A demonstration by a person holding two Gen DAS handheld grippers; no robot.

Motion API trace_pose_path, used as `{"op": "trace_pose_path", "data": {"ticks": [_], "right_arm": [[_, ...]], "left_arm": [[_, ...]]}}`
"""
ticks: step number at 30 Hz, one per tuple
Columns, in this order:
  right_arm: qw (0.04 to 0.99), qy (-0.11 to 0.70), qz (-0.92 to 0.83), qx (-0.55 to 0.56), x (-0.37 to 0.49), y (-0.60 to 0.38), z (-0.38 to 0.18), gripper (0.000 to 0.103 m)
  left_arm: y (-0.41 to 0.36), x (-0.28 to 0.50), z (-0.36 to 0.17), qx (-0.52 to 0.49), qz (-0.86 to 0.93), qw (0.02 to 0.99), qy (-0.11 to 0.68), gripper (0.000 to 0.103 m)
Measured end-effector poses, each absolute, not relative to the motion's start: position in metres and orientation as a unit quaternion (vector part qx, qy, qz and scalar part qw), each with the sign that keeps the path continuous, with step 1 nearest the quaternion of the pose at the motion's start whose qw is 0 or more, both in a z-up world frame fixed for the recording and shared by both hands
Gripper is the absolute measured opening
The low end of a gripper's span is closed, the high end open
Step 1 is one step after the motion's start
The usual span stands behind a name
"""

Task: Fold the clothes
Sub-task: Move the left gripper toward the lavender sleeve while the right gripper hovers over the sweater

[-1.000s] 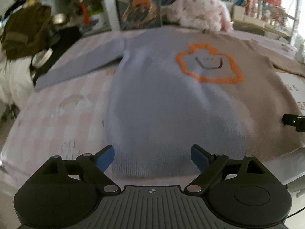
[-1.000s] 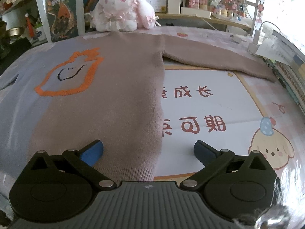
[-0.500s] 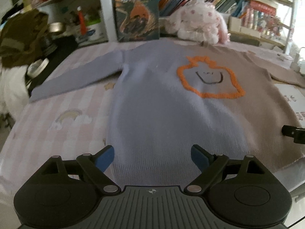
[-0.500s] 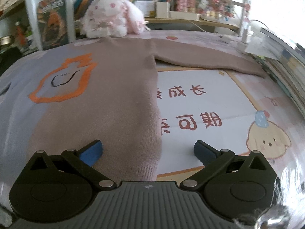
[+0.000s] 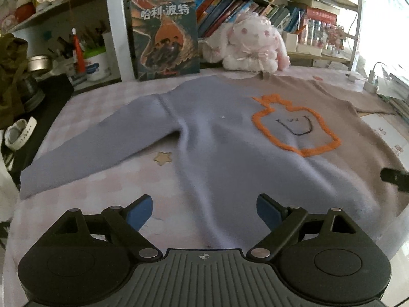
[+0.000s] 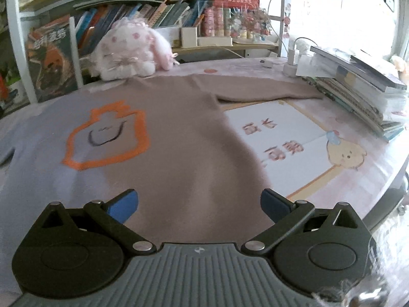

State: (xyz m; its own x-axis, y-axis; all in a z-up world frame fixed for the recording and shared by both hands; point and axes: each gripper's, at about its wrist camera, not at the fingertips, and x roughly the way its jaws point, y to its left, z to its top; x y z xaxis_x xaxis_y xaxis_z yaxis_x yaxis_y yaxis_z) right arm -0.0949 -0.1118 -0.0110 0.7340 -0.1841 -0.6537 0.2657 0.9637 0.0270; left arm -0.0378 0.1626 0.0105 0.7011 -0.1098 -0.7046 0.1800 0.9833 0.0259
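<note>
A sweater point(image 5: 217, 148), lilac on its left half and taupe on its right, lies flat on the table, face up, with an orange outlined smiley patch point(image 5: 294, 125). Its lilac sleeve point(image 5: 84, 151) stretches left; its taupe sleeve point(image 6: 268, 93) stretches right. My left gripper point(image 5: 204, 211) is open and empty, low over the lilac hem. My right gripper point(image 6: 199, 204) is open and empty, low over the taupe hem point(image 6: 199, 220). A tip of the right gripper shows at the right edge of the left wrist view point(image 5: 395, 179).
A white plush rabbit point(image 5: 250, 46) and a dark book point(image 5: 166, 35) stand behind the collar. A book stack point(image 6: 358, 89) and a charger point(image 6: 290, 61) sit at the right. A printed mat point(image 6: 294, 138) covers the table. Clutter and a watch point(image 5: 18, 134) lie at the left.
Both grippers have dropped lower and moved in over the hem, so the sweater now reaches under the fingers and the shelves show higher in view. Both stay open.
</note>
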Motion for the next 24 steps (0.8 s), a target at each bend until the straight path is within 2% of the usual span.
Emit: {"op": "trace_pose_path", "data": {"ticks": [11, 24], "right_arm": [[0.927, 0.346, -0.137, 0.039, -0.104, -0.046, -0.01, 0.103], [0.939, 0.329, -0.099, -0.003, -0.104, -0.01, 0.002, 0.103]], "left_arm": [[0.248, -0.021, 0.003, -0.018, -0.034, 0.922, 0.386, 0.091], [0.339, -0.011, -0.005, -0.124, 0.068, 0.923, 0.357, 0.091]]}}
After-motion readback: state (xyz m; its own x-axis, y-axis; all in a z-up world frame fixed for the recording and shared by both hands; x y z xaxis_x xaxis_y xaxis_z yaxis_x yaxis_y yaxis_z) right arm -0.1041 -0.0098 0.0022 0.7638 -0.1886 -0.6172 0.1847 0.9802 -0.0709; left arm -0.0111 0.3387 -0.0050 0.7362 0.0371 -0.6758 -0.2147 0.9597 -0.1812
